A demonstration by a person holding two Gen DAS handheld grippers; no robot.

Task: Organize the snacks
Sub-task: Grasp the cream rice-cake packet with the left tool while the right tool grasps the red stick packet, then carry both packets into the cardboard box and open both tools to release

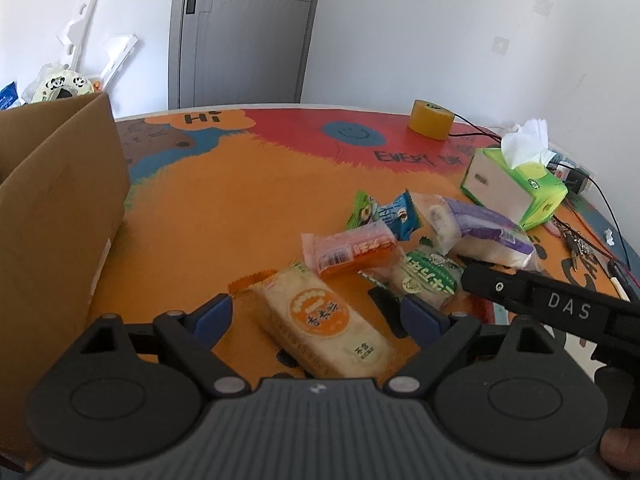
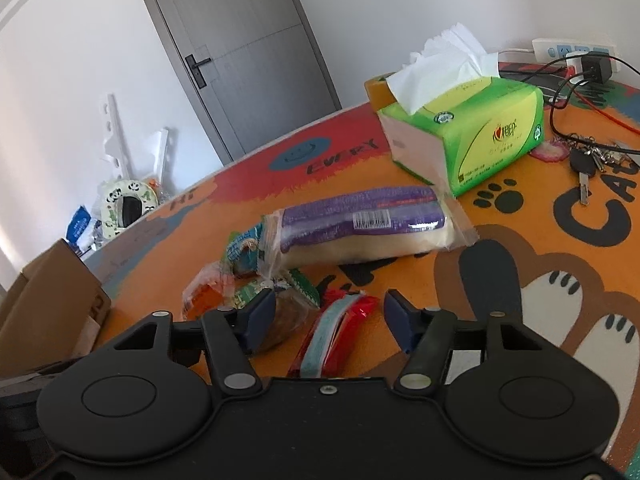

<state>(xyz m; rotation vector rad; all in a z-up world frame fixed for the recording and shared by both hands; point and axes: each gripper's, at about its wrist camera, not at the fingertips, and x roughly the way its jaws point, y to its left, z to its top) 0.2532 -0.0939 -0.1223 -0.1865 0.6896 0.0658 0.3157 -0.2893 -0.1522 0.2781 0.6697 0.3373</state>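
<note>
Right gripper (image 2: 330,322), spread and not pinching, straddles the red snack packet (image 2: 334,340), whose long axis runs lengthwise between its jaws at lower centre.

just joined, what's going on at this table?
A person with a gripper in each hand is sorting a pile of snacks on the colourful table. The left gripper is open around a pale rice-cracker pack with an orange label, not yet gripping. The right gripper straddles a red packet, pads not touching it. A cardboard box stands open on the left.
</note>
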